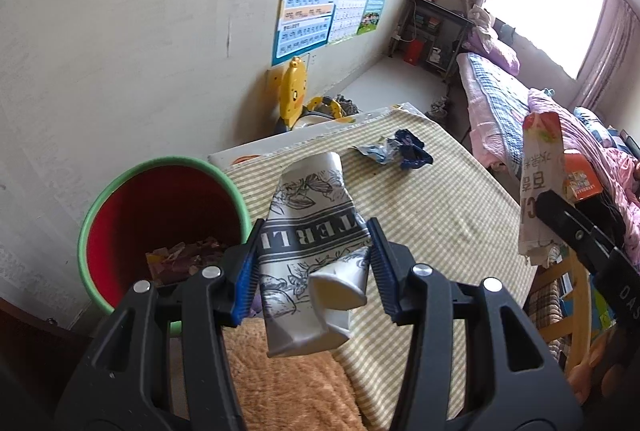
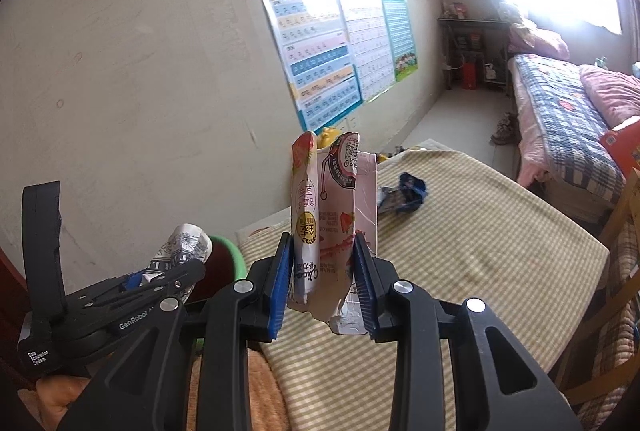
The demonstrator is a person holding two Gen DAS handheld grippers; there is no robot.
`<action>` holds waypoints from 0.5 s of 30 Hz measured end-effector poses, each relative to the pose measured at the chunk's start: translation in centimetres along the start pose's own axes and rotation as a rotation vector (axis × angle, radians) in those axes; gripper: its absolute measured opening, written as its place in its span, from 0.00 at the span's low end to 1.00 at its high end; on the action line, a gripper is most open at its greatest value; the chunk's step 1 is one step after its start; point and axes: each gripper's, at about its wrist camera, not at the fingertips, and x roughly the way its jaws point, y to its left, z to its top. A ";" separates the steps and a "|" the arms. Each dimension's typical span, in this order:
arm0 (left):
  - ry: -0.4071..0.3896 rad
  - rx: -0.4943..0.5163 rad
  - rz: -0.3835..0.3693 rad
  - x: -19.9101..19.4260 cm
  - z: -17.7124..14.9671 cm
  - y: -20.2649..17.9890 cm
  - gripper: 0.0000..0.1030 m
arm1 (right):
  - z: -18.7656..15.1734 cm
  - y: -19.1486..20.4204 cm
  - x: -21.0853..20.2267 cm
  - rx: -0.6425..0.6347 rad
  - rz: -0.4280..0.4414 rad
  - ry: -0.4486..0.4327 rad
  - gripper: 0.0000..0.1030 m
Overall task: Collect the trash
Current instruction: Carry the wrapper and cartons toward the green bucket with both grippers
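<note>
My left gripper (image 1: 314, 257) is shut on a crushed white paper cup (image 1: 310, 227) with black print, held above the checked tablecloth (image 1: 440, 215) just right of the red bin (image 1: 160, 231) with a green rim. In the right wrist view the same cup (image 2: 186, 245) and the left gripper (image 2: 160, 281) show at lower left, over the bin (image 2: 224, 259). My right gripper (image 2: 322, 273) is shut on a flattened pink milk carton (image 2: 334, 215), held upright; that carton (image 1: 540, 183) also shows at the right of the left wrist view. A crumpled blue wrapper (image 1: 400, 151) (image 2: 402, 197) lies on the table's far part.
The bin holds scraps at its bottom. An orange fluffy cloth (image 1: 288, 391) covers the table's near end. A yellow toy (image 1: 294, 95) stands against the wall behind the table. A bed (image 2: 568, 135) and a wooden chair (image 2: 624, 231) are to the right.
</note>
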 end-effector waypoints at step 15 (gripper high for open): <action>-0.004 -0.047 0.060 -0.2 -0.5 4.0 0.46 | -0.3 5.1 2.4 -0.095 0.072 0.049 0.30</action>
